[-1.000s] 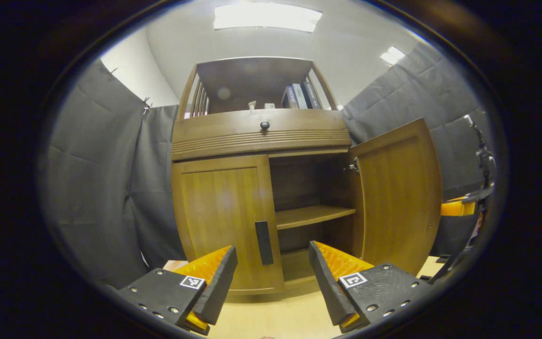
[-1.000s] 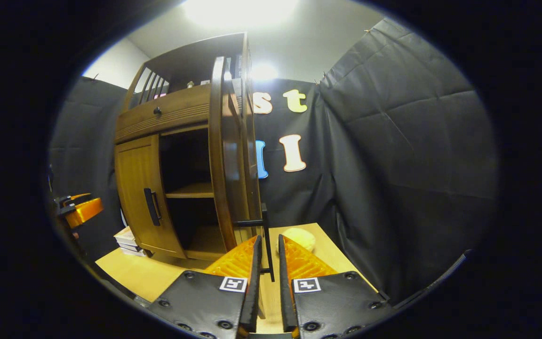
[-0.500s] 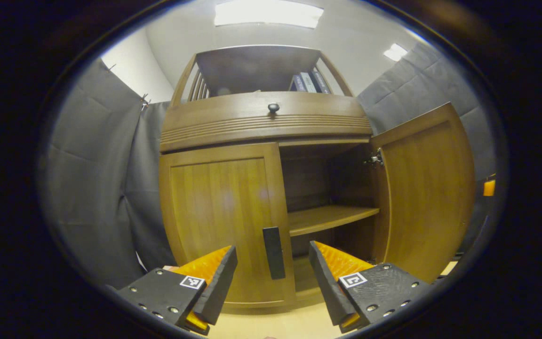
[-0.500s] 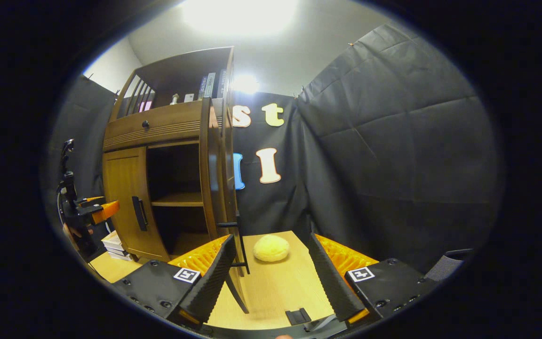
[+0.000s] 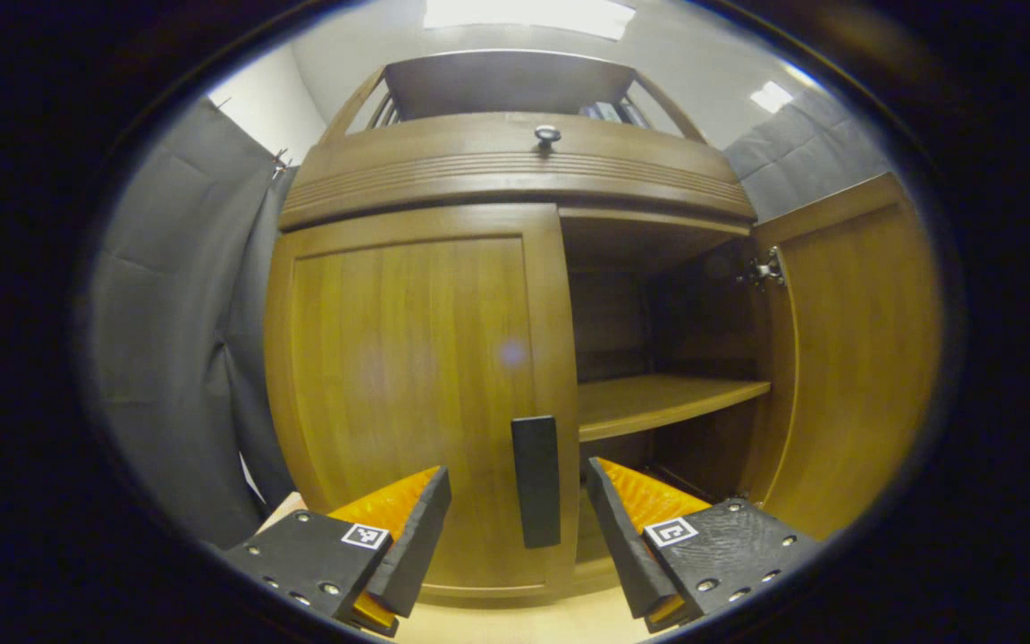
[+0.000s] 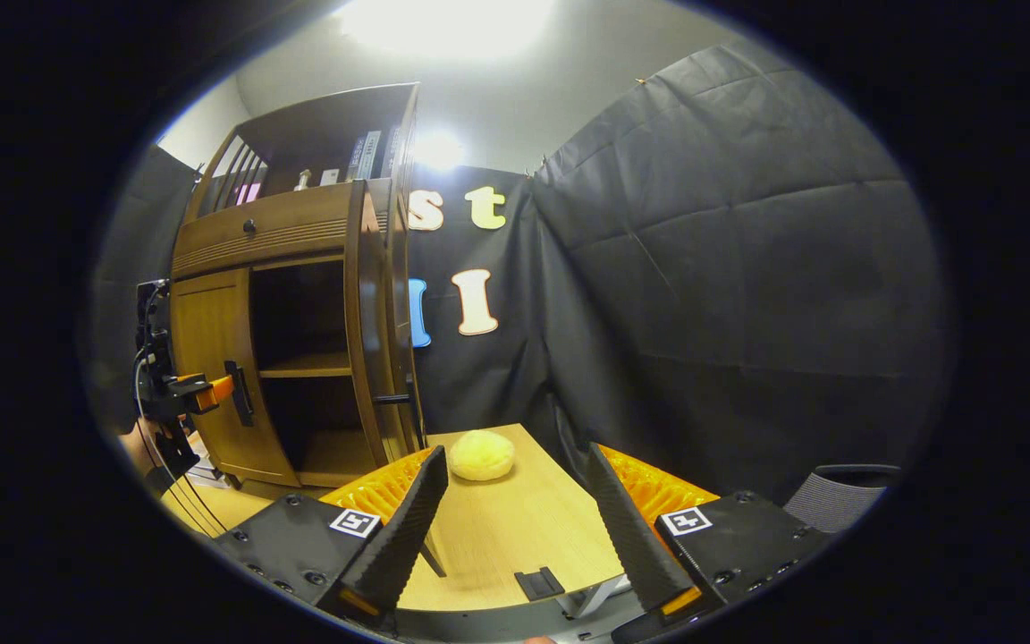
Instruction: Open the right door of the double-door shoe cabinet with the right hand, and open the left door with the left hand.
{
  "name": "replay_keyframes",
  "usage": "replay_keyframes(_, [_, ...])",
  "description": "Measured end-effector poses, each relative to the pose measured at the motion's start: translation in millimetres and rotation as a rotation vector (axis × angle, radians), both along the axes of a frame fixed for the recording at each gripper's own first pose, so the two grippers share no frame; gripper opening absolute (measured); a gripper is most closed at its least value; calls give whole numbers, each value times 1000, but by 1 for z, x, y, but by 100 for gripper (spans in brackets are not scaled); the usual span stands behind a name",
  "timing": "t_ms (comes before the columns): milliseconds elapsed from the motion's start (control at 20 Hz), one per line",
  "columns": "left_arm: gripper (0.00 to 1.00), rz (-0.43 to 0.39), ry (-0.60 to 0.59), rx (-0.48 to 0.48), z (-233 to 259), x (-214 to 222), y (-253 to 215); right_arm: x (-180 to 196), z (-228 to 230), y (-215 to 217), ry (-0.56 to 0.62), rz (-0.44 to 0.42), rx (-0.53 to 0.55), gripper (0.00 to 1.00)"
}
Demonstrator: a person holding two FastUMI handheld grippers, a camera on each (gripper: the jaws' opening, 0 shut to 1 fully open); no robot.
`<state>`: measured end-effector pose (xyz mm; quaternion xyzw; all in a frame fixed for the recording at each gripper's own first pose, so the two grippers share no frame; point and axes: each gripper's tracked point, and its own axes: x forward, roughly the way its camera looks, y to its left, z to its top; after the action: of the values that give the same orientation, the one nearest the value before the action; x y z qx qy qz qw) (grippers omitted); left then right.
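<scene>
The shoe cabinet (image 5: 515,170) stands half opened: its right door (image 5: 855,340) is swung wide, while the left door (image 5: 417,394) is shut. The left gripper (image 5: 518,537), jaws apart, straddles the left door's handle (image 5: 536,480) without clamping. The right gripper (image 6: 515,528) hangs open, well away from the cabinet.

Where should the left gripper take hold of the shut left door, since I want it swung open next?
Grip the vertical bar handle at the left door's inner edge, head-on; the left gripper, open, already straddles it. The bar stands proud, so one finger fits each side.
</scene>
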<state>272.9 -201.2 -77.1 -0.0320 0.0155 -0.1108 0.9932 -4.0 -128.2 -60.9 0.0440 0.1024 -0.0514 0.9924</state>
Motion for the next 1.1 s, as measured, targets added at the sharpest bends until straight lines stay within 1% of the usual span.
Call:
replay_keyframes(300, [90,-1,68,-25,-30,35,-12,-4,-6,-3,25,-19,-2,94])
replay_keyframes(350, [89,2,75,-26,-34,41,-13,-3,-5,-3,25,-20,-4,94])
replay_keyframes(450, [84,9,70,-30,-35,45,-16,-3,-5,-3,25,-19,-5,94])
replay_keyframes(500, [78,4,73,-33,-35,47,-18,-2,-3,-3,25,-18,-4,98])
replay_keyframes(550, [71,-19,65,-48,-34,50,-22,-3,-6,-2,26,-16,-4,94])
replay_keyframes(600, [64,-20,60,-60,-33,49,-25,-2,-6,-2,27,-15,-5,98])
replay_keyframes(650, [57,-11,55,-48,-31,50,-26,-2,-6,-1,28,-14,-4,94])
replay_keyframes(750, [44,-3,41,-36,-23,50,-31,-2,-6,-2,28,-11,-3,94])
replay_keyframes(850, [30,11,52,-24,-25,49,-31,-2,-7,-3,29,-9,-7,94])
replay_keyframes(900, [24,11,62,-20,-27,50,-33,-2,-7,-2,28,-6,-6,98])
replay_keyframes(950, [23,11,72,-25,-28,49,-31,-2,-7,-3,28,-2,-4,98])
replay_keyframes(1000, [23,12,79,-35,-27,47,-30,1,-6,-3,26,3,-3,94])
replay_keyframes(1050, [23,15,84,-38,-27,47,-30,3,-6,-2,23,8,-2,94])
replay_keyframes(1100, [23,19,83,-38,-26,45,-28,5,-5,-2,19,15,0,98])
